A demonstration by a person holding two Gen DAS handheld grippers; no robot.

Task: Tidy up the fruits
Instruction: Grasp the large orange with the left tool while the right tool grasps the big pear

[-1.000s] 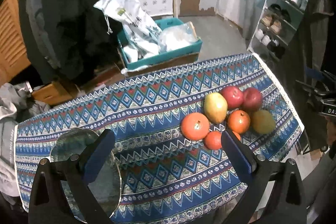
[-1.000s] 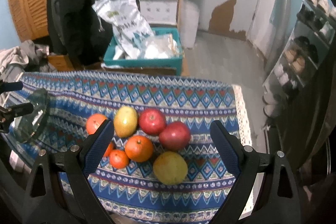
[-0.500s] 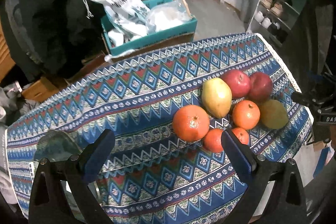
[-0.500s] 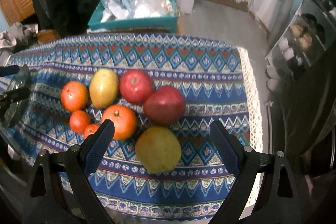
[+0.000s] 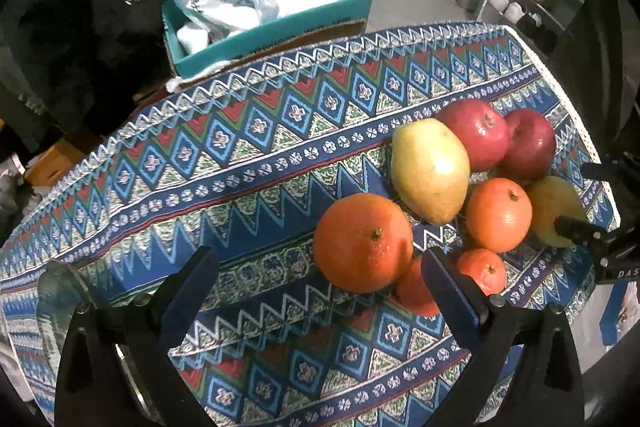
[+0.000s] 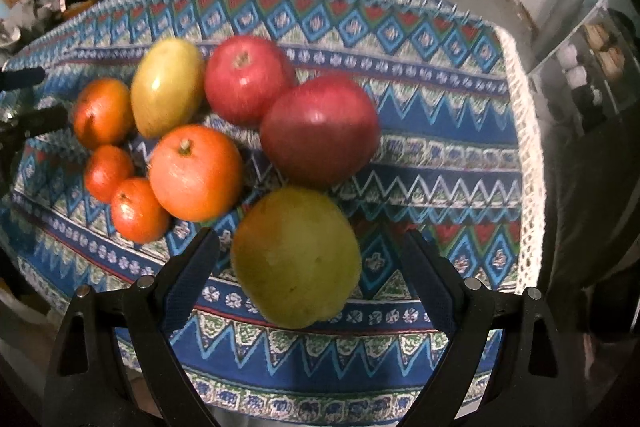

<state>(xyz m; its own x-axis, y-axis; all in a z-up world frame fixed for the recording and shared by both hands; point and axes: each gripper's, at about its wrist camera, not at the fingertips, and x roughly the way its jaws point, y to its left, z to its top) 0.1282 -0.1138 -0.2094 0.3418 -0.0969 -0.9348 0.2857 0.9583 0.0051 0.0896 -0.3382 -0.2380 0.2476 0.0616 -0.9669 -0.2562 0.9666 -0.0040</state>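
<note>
My right gripper (image 6: 308,263) hangs wide open around the yellow-green pear (image 6: 296,259) near the patterned blue tablecloth (image 6: 440,155)'s right edge. My left gripper (image 5: 320,279), jaws also spread, frames the large round orange (image 5: 362,241).

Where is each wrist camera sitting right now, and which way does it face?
Left wrist: above the table's near-left, facing the large orange; left gripper open, right gripper's fingers at the right edge.
Right wrist: above the table's near-right, facing down at the pear; right gripper open around it.
Shared: the same fruit cluster on the patterned tablecloth.
</note>
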